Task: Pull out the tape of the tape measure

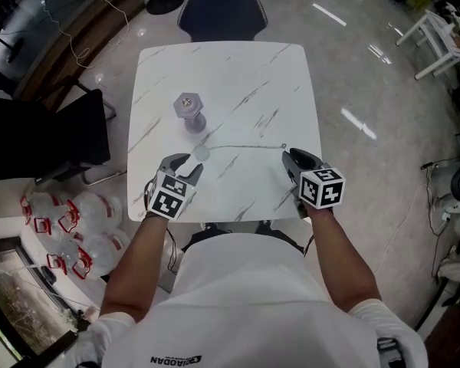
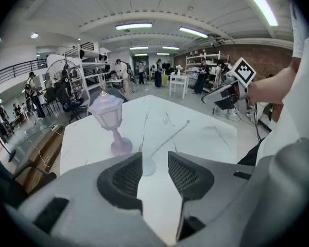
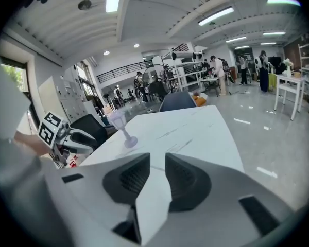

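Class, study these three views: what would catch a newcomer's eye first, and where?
A lilac lantern-shaped ornament stands left of centre on the white marbled table. Nearer the person lies a small round tape measure, its thin tape drawn out to the right. The left gripper and right gripper hover near the tape's two ends, jaws apart and empty.

Head view: steeply down from overhead onto the counter (image 1: 238, 75), left gripper (image 1: 187, 162) and right gripper (image 1: 293, 158). Gripper views: close behind each gripper's jaws, facing across the counter, sharing the lilac lantern (image 2: 109, 112) ahead.
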The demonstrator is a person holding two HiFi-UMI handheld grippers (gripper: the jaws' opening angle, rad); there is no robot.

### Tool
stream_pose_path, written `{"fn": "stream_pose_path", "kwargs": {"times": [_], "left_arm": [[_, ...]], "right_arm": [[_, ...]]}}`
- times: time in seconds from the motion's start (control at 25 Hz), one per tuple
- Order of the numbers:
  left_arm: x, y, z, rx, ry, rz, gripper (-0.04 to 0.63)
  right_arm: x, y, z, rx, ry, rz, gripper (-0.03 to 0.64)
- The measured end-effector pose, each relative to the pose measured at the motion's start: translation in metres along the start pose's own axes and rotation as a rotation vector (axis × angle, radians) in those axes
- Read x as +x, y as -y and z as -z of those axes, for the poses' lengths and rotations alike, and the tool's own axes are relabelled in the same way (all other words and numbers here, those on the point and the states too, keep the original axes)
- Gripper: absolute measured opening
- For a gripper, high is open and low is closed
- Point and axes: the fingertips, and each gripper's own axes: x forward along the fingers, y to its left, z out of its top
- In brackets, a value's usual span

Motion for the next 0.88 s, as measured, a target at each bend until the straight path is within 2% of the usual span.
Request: {"fn": "stream_pose_path", "kwargs": {"times": [0.16, 0.28, 0.4, 0.6, 0.88], "left_arm": [[-0.029, 0.013, -0.028, -0.083, 0.127, 0.033, 0.131], [-0.049, 0.021, -0.041, -0.105, 0.198, 0.04, 0.093], [-0.063, 0.031, -0.048, -0.104, 0.229, 0.048, 0.063], [-0.07, 0.04, -0.059, -0.096, 0.263, 0.04, 0.02], [-0.089, 0.045, -0.081, -0.107, 0.339, 0.04, 0.008]], "right_arm": [[-0.021, -0.033, -0.011, -0.028, 0.031, -0.064, 0.084], [-0.034, -0.059, -0.014, -0.071, 0.043, -0.112, 0.074], [-0.045, -0.078, -0.016, -0.111, 0.059, -0.144, 0.054], [-0.053, -0.095, -0.024, -0.063, 0.096, -0.212, 0.008], [-0.061, -0.101, -0.042, -0.068, 0.161, -0.23, 0.005]]}}
